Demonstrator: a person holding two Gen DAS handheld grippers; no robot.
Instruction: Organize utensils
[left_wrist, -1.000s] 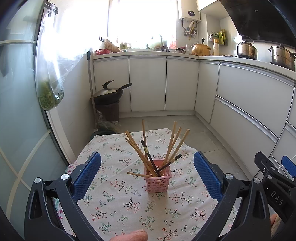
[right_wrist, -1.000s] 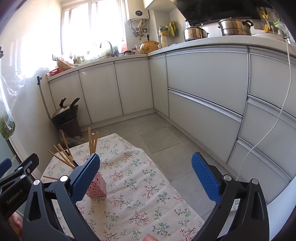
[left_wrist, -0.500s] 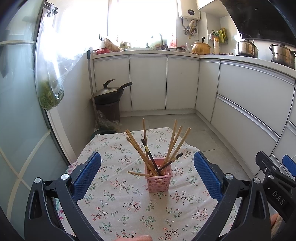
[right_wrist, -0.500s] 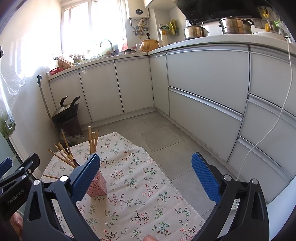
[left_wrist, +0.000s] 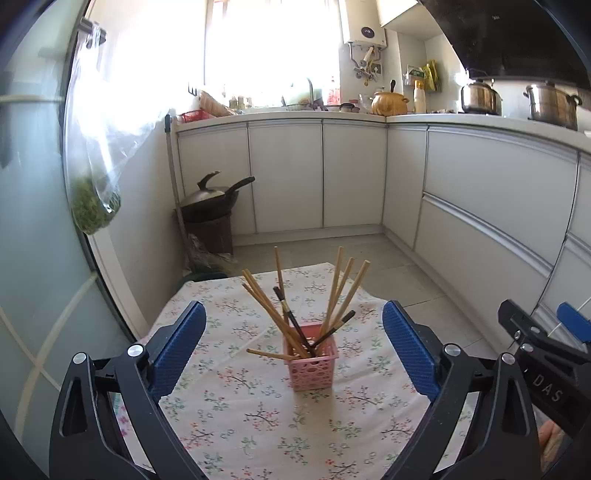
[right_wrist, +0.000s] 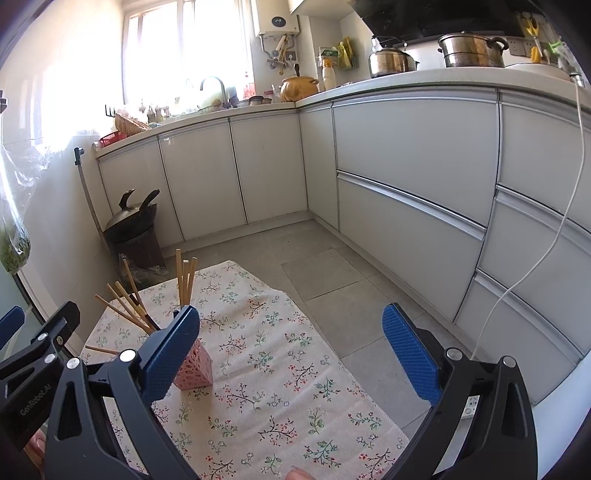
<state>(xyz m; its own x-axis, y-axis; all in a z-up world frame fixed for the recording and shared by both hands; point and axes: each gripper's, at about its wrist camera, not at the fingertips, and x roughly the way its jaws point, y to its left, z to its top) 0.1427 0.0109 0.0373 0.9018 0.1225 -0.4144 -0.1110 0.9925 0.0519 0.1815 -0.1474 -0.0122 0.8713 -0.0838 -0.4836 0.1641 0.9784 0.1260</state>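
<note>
A small pink lattice basket (left_wrist: 312, 354) stands on a floral tablecloth (left_wrist: 258, 413) and holds several wooden chopsticks (left_wrist: 334, 291) and dark chopsticks (left_wrist: 291, 319), fanned out upright. One wooden chopstick (left_wrist: 269, 354) pokes out sideways to the left. My left gripper (left_wrist: 293, 349) is open and empty, with the basket between and beyond its blue pads. My right gripper (right_wrist: 291, 352) is open and empty, to the right of the basket (right_wrist: 194, 369), which its left pad partly hides. The chopsticks (right_wrist: 184, 282) show above that pad.
White kitchen cabinets (left_wrist: 288, 177) run along the back and right. A black wok (left_wrist: 212, 201) sits on a bin by the wall. A plastic bag of greens (left_wrist: 96, 206) hangs at left. The table's far edge (left_wrist: 280, 273) drops to grey floor tiles (right_wrist: 325, 266).
Both grippers have drawn back slightly from the basket and risen a little. The basket and chopsticks have not moved. Both grippers stay open.
</note>
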